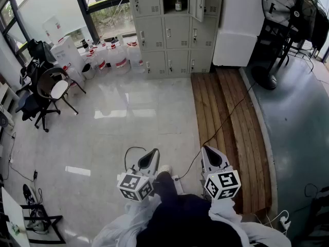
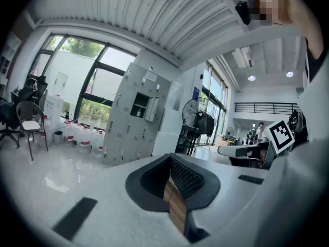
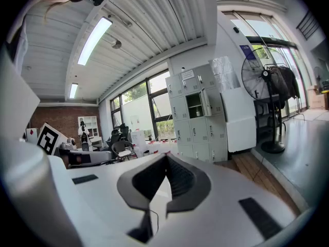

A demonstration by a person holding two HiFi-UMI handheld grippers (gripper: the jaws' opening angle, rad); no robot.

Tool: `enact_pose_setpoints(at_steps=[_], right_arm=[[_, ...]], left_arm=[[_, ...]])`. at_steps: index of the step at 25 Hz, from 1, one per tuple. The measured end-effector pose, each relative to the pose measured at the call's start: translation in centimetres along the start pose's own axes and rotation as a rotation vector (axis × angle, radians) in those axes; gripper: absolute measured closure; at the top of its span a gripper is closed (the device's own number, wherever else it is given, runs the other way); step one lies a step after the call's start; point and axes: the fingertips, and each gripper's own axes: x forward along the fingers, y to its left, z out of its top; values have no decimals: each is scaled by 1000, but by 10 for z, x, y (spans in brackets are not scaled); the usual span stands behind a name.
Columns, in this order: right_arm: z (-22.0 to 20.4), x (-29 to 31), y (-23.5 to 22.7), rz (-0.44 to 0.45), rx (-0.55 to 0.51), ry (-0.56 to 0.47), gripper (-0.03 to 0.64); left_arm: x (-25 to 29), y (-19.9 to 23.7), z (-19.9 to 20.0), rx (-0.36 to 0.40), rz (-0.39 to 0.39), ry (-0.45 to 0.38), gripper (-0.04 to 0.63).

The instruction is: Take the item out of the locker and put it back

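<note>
A grey bank of lockers (image 1: 169, 30) stands against the far wall. One upper door (image 1: 197, 1) hangs open, and a small bottle (image 1: 178, 4) stands inside that compartment. The same open compartment shows in the left gripper view (image 2: 139, 105) and in the right gripper view (image 3: 195, 105). My left gripper (image 1: 154, 152) and right gripper (image 1: 205, 148) are held low in front of the person, several steps back from the lockers. Both point toward them. In each gripper view the jaws meet at the tips, left gripper (image 2: 169, 156) and right gripper (image 3: 166, 156), with nothing between them.
A white cabinet (image 1: 237, 27) and a large standing fan (image 1: 280, 14) are right of the lockers. A raised wooden platform (image 1: 229, 122) runs from them toward me, with a cable across it. Water jugs (image 1: 114, 55) and chairs (image 1: 49, 91) stand at the left by the windows.
</note>
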Motion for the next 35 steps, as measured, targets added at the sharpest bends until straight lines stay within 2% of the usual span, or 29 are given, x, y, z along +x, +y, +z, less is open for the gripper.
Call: enact_pose_setpoints(at_steps=[13,20,25,30,35], right_arm=[[7,-31,15,-6,22,-64,617],[7,-13,6,-15,33,-58,617],[16,29,-5,-16,31,-55,617],[37,95,-20,-14,18,-42,617],[71,169,-41,-25,-52,-46,617]], left_arm=[[-27,-22,2,28,-23,-25,588],[-18,-7,1,14,-3,-26,588],[14,19,14,14,-4,-29,588],[67,66,41,2,4,-27,588],[127,114,73,10,-7,-32,588]])
